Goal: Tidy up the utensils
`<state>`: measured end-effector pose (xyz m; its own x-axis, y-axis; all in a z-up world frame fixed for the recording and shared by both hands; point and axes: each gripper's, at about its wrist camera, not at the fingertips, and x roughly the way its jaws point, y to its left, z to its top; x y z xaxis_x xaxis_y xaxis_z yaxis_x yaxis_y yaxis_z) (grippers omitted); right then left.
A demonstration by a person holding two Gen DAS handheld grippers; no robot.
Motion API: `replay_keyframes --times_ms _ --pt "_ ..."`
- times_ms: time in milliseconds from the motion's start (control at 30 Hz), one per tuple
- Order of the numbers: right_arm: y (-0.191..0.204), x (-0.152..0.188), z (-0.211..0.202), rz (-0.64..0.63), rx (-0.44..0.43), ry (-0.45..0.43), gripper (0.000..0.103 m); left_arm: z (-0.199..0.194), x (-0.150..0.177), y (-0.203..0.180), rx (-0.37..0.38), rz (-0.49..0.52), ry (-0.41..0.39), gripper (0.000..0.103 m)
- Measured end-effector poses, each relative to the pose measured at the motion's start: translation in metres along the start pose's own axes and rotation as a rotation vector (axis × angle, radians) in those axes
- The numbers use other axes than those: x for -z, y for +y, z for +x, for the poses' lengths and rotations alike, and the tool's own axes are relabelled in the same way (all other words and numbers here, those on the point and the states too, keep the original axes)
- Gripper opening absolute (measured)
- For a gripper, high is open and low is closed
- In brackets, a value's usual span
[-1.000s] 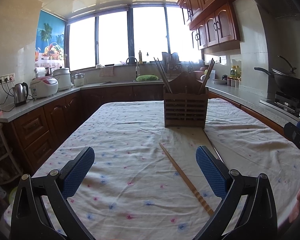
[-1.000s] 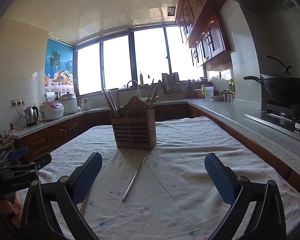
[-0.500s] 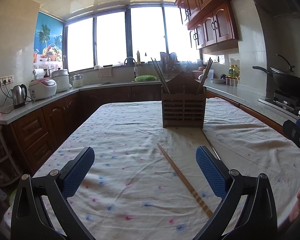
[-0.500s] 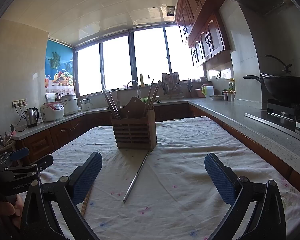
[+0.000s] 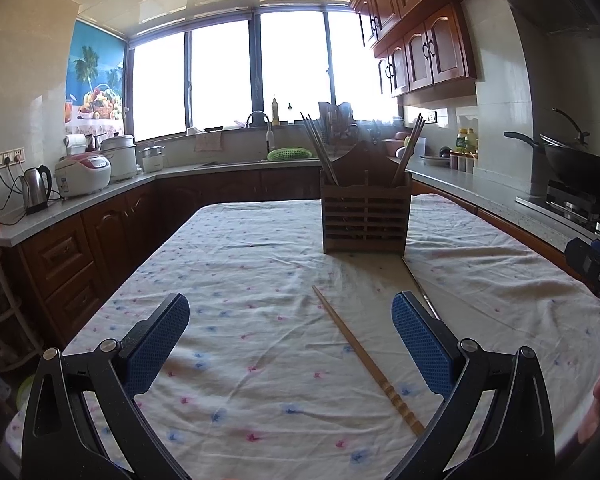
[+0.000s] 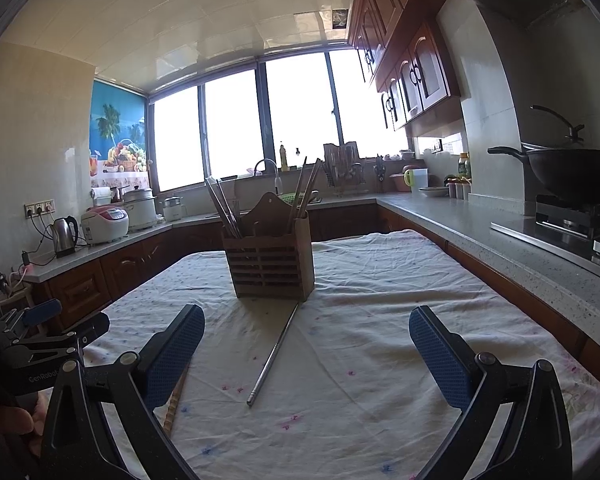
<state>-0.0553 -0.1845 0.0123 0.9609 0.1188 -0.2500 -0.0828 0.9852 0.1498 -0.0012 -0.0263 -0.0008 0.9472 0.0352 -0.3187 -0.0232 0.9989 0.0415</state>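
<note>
A brown slatted wooden utensil holder (image 5: 365, 216) (image 6: 269, 256) stands mid-table with chopsticks leaning out of both end compartments. A wooden chopstick (image 5: 367, 362) lies loose on the cloth between the blue pads of my left gripper (image 5: 291, 330), which is open and empty. A metal chopstick (image 6: 275, 354) lies in front of the holder, between the pads of my open, empty right gripper (image 6: 307, 344). The metal chopstick (image 5: 420, 290) shows partly behind the left gripper's right pad. The wooden chopstick's end (image 6: 173, 406) peeks from behind the right gripper's left pad.
A white floral tablecloth (image 5: 240, 280) covers the table. Dark wood cabinets and grey counters ring the room, with a kettle (image 5: 36, 188) and rice cooker (image 5: 83, 176) at left and a wok (image 6: 572, 176) on a stove at right. A hand (image 6: 16, 420) holds the left gripper.
Both views have shifted only slightly; the holder sits a little lower and nearer in the left wrist view. Both chopsticks lie where they were and both grippers remain open.
</note>
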Motion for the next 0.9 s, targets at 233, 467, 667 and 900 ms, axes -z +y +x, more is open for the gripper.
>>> replay_keyframes --times_ms 233,467,667,900 --pt "-0.001 -0.001 0.001 0.014 -0.005 0.006 0.103 0.003 -0.001 0.0 0.006 0.004 0.005 0.103" --pt "0.002 -0.004 0.0 0.02 -0.006 0.006 0.103 0.003 -0.003 0.0 0.014 0.002 0.007 0.103" --pt "0.004 -0.007 0.002 0.022 -0.012 0.013 0.103 0.004 -0.008 -0.001 0.033 0.002 0.01 0.103" --pt "0.004 -0.009 0.01 0.028 -0.025 0.038 0.103 0.008 -0.008 -0.004 0.05 0.001 0.027 0.103"
